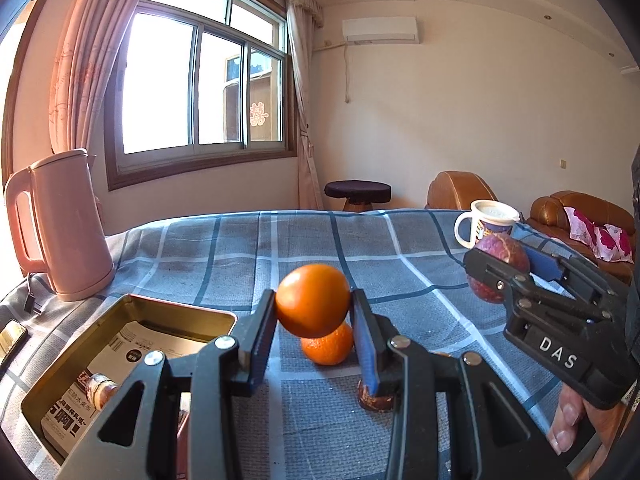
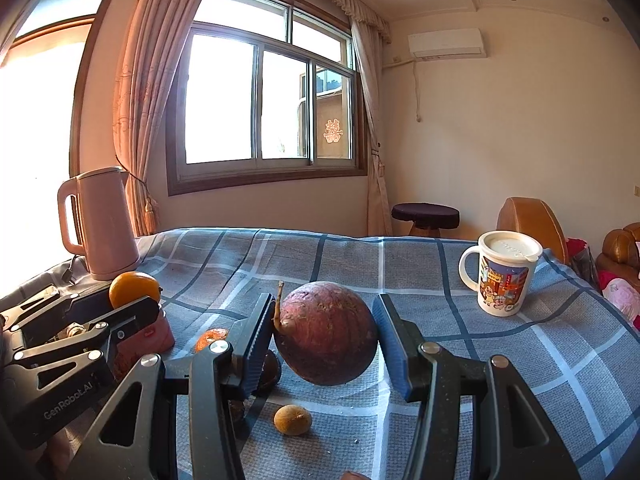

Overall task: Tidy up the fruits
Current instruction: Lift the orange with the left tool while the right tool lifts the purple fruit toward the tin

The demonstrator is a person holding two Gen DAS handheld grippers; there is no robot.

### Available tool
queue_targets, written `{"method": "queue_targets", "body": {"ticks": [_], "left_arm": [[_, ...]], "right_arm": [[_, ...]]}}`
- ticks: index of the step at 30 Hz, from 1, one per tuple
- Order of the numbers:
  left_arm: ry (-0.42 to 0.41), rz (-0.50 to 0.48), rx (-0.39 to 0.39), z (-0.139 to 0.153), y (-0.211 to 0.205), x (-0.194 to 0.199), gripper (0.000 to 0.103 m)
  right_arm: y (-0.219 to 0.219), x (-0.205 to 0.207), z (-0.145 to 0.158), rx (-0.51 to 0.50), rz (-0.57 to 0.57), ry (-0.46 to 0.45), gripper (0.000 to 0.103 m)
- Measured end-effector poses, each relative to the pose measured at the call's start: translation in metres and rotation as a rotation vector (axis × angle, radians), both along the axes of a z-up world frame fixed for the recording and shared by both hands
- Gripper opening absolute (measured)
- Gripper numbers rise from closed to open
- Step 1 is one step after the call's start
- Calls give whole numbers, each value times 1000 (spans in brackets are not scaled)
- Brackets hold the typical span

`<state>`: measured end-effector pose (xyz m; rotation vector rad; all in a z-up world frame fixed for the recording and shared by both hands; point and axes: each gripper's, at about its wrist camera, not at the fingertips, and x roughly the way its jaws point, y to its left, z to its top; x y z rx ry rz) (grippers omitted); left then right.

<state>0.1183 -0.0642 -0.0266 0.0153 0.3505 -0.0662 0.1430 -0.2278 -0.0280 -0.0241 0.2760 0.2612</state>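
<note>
My left gripper (image 1: 314,312) is shut on an orange (image 1: 313,306) and holds it above the checked blue tablecloth. A second orange (image 1: 328,345) lies on the cloth below it. A brown fruit (image 1: 376,398) lies by the right fingertip. My right gripper (image 2: 325,338) is shut on a purple passion fruit (image 2: 326,334) with a stem, lifted off the cloth. It also shows in the left wrist view (image 1: 500,276). A small yellow-brown fruit (image 2: 293,420) lies under it. The gold tin (image 1: 80,364) at the left holds a printed packet.
A pink kettle (image 1: 64,224) stands at the table's far left. A white printed mug (image 2: 502,276) with a lid stands at the right. A phone (image 1: 10,340) lies at the left edge. A dark stool and brown sofa stand beyond the table.
</note>
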Motion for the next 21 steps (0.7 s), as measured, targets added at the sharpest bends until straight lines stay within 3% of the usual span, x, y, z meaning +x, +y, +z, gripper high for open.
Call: {"method": "queue_targets", "body": {"ticks": [21], "left_arm": [[-7,2,-5,3,3,-3,39]], "right_arm": [[3,-9,0,-9,6,-8,52]]}}
